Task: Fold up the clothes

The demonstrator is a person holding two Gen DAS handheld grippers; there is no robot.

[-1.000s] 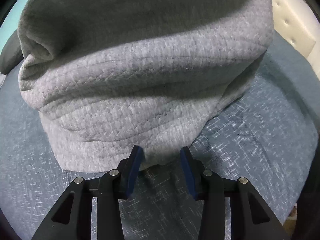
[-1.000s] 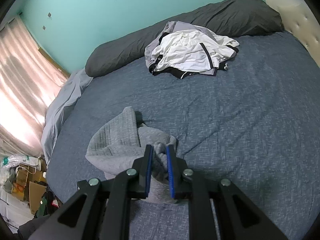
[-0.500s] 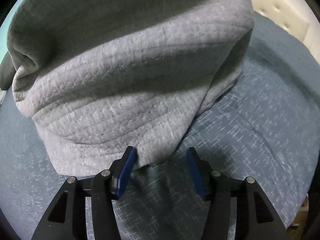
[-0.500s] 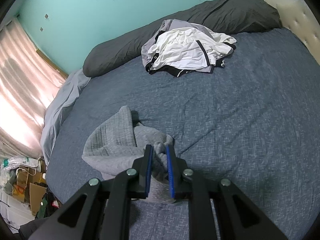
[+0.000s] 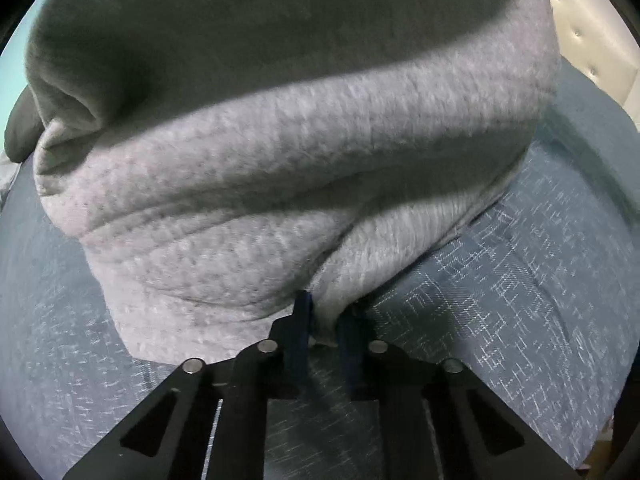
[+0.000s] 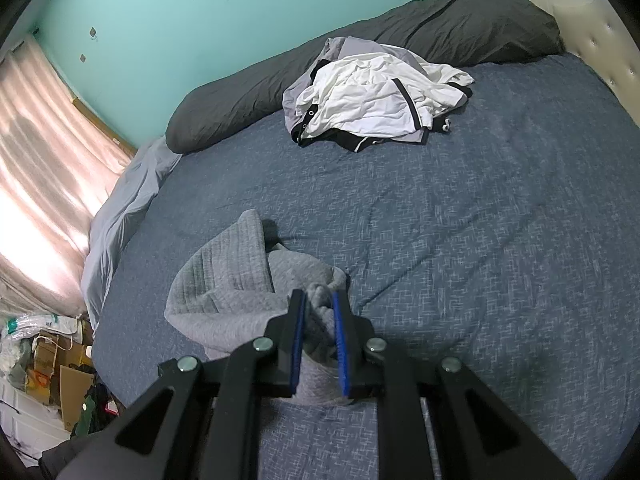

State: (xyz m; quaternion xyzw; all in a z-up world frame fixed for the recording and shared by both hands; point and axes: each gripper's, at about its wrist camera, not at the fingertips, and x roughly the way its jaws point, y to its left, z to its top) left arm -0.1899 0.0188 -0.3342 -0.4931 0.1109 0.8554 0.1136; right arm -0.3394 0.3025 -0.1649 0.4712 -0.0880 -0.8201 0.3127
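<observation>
Currently, left wrist view: left tool point(image 5: 325, 318) has its two blue-padded jaws closing, nearly together, with a pinched fold at the lower hem of the grey quilted-knit sweatshirt point(image 5: 280, 168) between the pads. Cloth bunches upward from the pinch point. One garment in this view, and it fills most of the frame, draped in thick folds, upper part in shadow. It rests on the blue bed cover with white crosshatch flecks point(image 5: 532, 304). One cream tufted headboard point(image 5: 588, 36) shows at top right, one dark grey pillow corner point(image 5: 20, 136) at the left edge.

Right wrist view: right tool point(image 6: 319, 332) is narrowly closed, clamped on a wad of the same grey sweatshirt point(image 6: 236, 280); fabric is squeezed between the two blue pads and pokes out above them. The sweatshirt lies crumpled in a heap on the near part of the bed cover point(image 6: 480, 240), just in front of the tool. Clothing count here: that sweatshirt, plus one crumpled pile of white, grey and black-trimmed clothes point(image 6: 372, 96) well apart at the far side of the bed, touching the long dark grey pillow point(image 6: 400, 44) along the teal wall point(image 6: 200, 12). How many pieces are in that pile I can't tell. One pink curtain point(image 6: 44, 176) at left. Cardboard boxes and bags point(image 6: 52, 364) are on the floor at lower left; contents not readable.
</observation>
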